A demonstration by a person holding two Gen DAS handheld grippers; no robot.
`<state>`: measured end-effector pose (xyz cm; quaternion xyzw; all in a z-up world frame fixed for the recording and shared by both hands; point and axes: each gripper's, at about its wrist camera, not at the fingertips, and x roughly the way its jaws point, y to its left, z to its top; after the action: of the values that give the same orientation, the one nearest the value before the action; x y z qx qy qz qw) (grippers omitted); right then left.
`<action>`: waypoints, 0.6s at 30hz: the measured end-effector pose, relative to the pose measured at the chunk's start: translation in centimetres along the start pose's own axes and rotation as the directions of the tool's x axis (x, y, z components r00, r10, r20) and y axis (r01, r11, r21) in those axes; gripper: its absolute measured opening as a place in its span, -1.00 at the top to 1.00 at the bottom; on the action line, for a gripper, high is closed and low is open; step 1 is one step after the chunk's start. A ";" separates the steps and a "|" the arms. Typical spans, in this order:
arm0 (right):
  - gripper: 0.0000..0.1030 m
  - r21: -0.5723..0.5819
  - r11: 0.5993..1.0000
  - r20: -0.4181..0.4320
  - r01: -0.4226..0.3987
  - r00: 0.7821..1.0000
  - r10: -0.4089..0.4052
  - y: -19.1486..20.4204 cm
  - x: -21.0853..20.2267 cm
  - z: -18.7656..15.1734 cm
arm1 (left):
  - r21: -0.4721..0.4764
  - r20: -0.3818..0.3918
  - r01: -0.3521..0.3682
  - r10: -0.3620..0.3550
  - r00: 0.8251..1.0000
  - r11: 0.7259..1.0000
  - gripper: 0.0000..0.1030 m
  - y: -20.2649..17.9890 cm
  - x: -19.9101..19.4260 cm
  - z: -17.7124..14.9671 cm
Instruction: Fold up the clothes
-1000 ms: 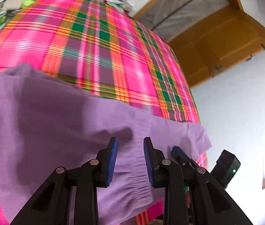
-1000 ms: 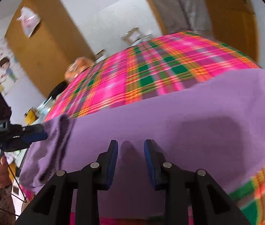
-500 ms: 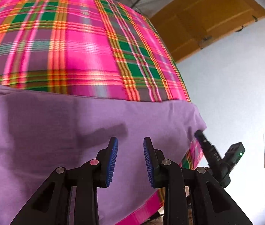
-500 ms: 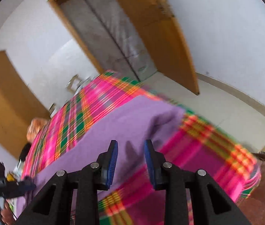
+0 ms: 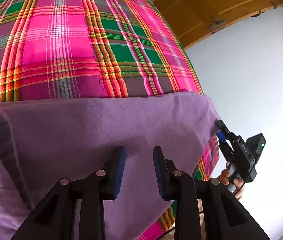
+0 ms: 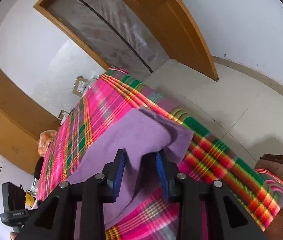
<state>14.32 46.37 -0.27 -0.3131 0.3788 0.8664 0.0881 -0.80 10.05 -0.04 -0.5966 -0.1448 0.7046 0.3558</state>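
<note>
1. Grippers first: your left gripper (image 5: 139,170) sits bottom centre of the left wrist view, jaws apart, nothing clamped, only purple cloth lying flat beneath and beyond the tips.
2. Your right gripper (image 6: 141,170) is bottom centre of its own view, jaws opening. A raised fold of the purple garment (image 6: 133,140) stands between the blue pads (image 6: 162,172); whether the pads press it, can't tell.
3. In the left wrist view the garment (image 5: 101,130) fills the lower half and lies spread over the plaid blanket (image 5: 65,46); its right corner meets the tip of your right gripper (image 5: 221,130) at the right edge.
4. Blanket runs to the upper frame.
5. Wooden door (image 6: 181,26) stands open, top of the right wrist view.
</note>
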 end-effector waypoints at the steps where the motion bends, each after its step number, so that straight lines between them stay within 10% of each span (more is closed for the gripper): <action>1: 0.35 0.004 1.000 -0.002 -0.002 1.000 0.002 -0.1 0.2 0.3 | -0.003 -0.001 0.000 0.000 1.000 1.000 0.43 0.0 0.1 0.0; 10: 0.88 -0.076 0.995 0.216 0.060 0.975 -0.042 0.4 -3.8 1.0 | -0.011 0.000 0.000 0.000 1.000 1.000 0.43 -0.1 0.6 0.3; 18: 0.94 -0.001 0.994 0.119 0.109 0.987 -0.108 -2.9 -1.9 0.8 | -0.013 0.005 -0.002 0.002 1.000 1.000 0.43 -0.3 1.0 0.6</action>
<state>16.60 49.06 -0.41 -0.2814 0.3520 0.8789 0.1563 -1.31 11.05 -0.41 -0.5972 -0.1496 0.7055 0.3511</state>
